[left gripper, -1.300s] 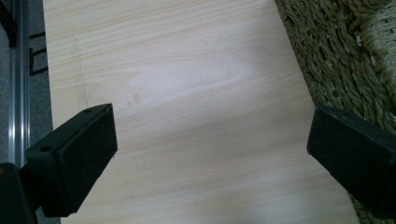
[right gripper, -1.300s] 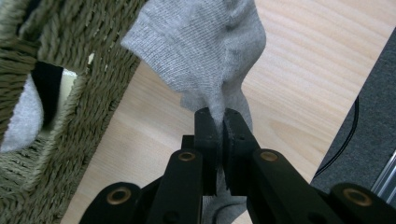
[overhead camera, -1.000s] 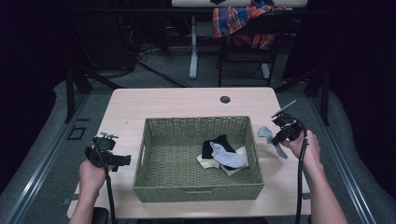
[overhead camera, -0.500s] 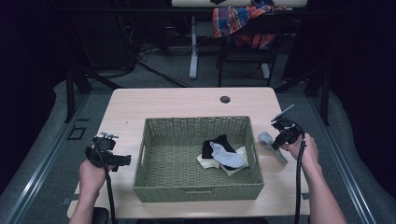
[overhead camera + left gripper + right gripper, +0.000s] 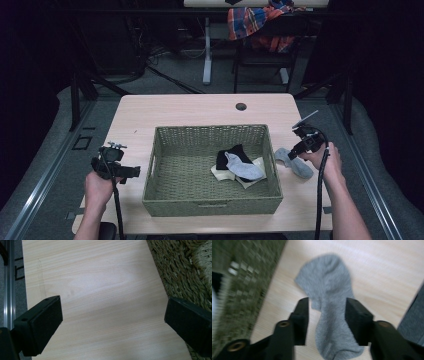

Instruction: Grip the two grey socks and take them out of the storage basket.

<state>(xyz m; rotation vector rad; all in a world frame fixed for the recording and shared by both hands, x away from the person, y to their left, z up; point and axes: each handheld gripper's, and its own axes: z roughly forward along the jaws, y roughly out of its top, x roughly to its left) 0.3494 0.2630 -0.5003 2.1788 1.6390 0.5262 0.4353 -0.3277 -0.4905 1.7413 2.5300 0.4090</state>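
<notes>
Lowered over the past second, the right gripper [image 5: 296, 151] now sits just above a grey sock [image 5: 332, 312] lying on the table [image 5: 175, 112] beside the woven basket [image 5: 165, 200], where a second ago it was held higher and a little farther from the person. Its jaws stand partly open, one on each side of the sock's middle; the right gripper view is blurred, so whether the pads touch the fabric cannot be told, and nothing is clamped. The sock runs forward from between the jaws, its wider end ahead of them and its narrow end cut off at the bottom edge of that view, with the basket wall smeared to the gripper's left. The left gripper [image 5: 131, 172] is unchanged from the earlier frames, held over bare table with the basket's outer wall just ahead of it, jaws wide apart and empty. Inside the basket, across the wall from the right gripper, lies a small heap of socks [image 5: 239, 166]: a black one, a pale blue-grey one on top and a cream one beneath, their overlapping edges hard to separate. A dark round spot [image 5: 241, 106] shows near the table's far edge; what it is cannot be made out.
</notes>
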